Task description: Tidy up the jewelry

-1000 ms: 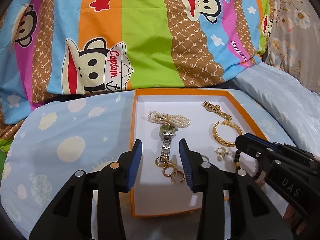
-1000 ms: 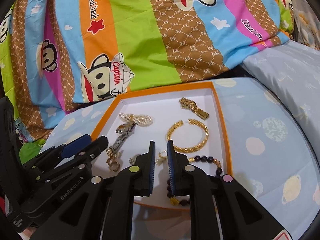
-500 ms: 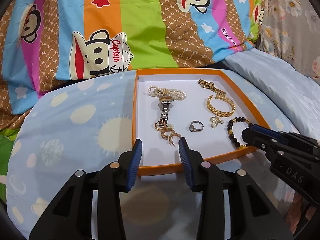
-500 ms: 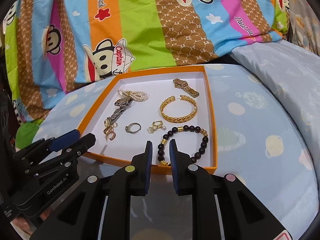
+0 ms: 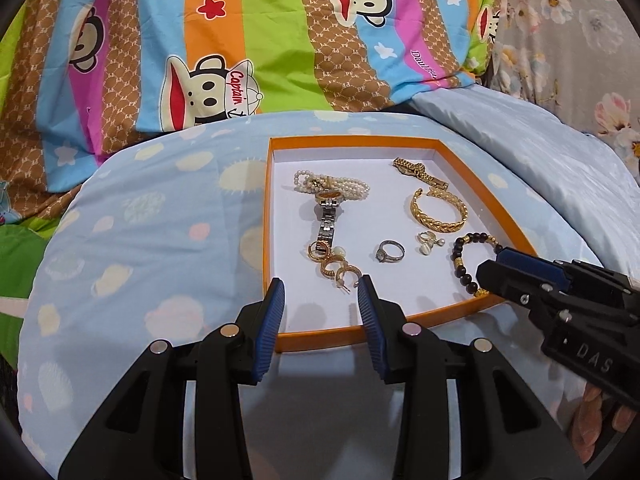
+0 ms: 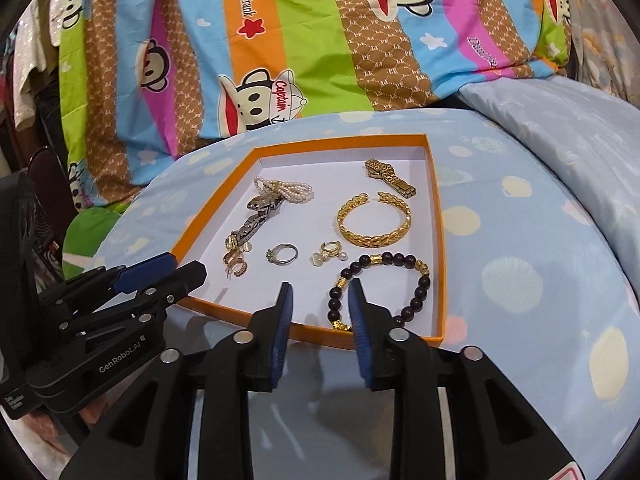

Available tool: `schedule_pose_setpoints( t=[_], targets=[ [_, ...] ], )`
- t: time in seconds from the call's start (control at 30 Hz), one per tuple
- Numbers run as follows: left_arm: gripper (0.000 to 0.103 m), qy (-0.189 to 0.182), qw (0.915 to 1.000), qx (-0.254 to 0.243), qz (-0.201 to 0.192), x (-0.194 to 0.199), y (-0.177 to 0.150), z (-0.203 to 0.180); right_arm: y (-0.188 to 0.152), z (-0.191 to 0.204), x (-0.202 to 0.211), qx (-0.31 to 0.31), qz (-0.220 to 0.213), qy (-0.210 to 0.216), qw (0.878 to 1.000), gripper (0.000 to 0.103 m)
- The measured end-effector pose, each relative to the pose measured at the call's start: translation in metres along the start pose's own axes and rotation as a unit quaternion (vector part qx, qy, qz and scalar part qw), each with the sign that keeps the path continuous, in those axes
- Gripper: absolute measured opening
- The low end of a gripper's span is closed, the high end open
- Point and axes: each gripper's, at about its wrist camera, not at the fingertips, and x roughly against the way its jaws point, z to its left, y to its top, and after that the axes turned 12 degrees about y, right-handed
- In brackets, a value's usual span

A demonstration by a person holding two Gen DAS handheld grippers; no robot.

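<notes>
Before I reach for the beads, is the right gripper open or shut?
Open. The right gripper shows a clear gap between its blue pads, empty, near the bead bracelet.

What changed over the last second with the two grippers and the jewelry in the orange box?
Both grippers pulled back from over the orange box to its near edge. The right gripper, nearly shut before, has opened beside the dark bead bracelet, holding nothing. The left gripper stayed open and empty. The jewelry, such as the gold bangle and silver watch, lies where it did.
</notes>
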Motion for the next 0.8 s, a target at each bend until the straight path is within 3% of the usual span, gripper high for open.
schedule_pose_setpoints(
  t=[0.13,0.33,0.5,0.8],
  targets=[
    [0.036,0.000,1.0000,0.003,0.001,0.012,-0.011,-0.001,-0.013,0.015,0.009,0.013,-0.008,-0.009,1.000,0.047],
    [0.037,0.017,0.9997,0.017,-0.008,0.022,-0.015,-0.006,-0.011,0.007,0.019,-0.024,-0.047,-0.012,0.999,0.048],
    [0.037,0.028,0.9990,0.033,-0.015,0.023,-0.008,-0.008,-0.005,0.003,0.026,-0.031,-0.086,-0.059,0.994,0.053],
    [0.051,0.062,0.9972,0.028,-0.029,0.023,-0.008,-0.008,-0.003,0.006,0.024,-0.016,-0.085,-0.081,0.993,0.065]
  ],
)
